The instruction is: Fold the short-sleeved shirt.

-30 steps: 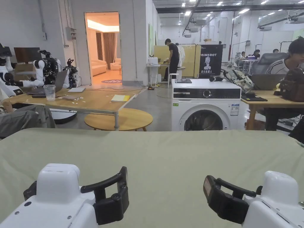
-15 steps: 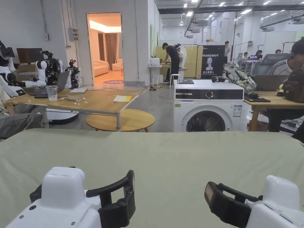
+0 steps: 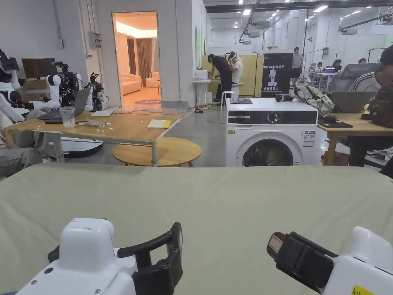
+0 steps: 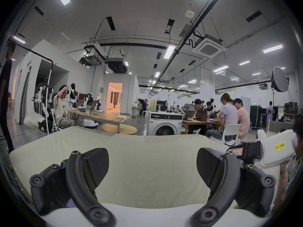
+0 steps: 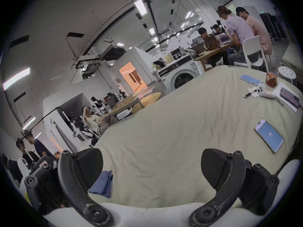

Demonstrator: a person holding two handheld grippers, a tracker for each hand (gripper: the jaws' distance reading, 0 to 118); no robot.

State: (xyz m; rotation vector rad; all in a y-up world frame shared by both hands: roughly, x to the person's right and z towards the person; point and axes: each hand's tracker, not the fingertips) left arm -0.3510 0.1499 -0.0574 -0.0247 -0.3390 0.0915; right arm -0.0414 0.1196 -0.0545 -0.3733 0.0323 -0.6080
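A table under a pale green cloth (image 3: 199,199) spreads out in front of me. My left gripper (image 4: 152,161) hovers low over its near edge, open, with bare cloth between the jaws; it sits at the bottom left of the head view (image 3: 153,257). My right gripper (image 5: 151,163) is open too, tilted, at the bottom right of the head view (image 3: 297,255). A blue folded cloth (image 5: 102,183) lies on the table beside the right gripper's left jaw, partly hidden by it.
On the table's right side lie a phone (image 5: 268,135), a white controller (image 5: 265,92), a blue pack (image 5: 250,79) and a brown object (image 5: 271,79). Beyond the far edge stand a washing machine (image 3: 270,132), wooden tables (image 3: 115,130) and seated people.
The left gripper has edged right and a little forward. The right gripper has rolled, so its jaws face differently in the head view. The head camera has shifted slightly.
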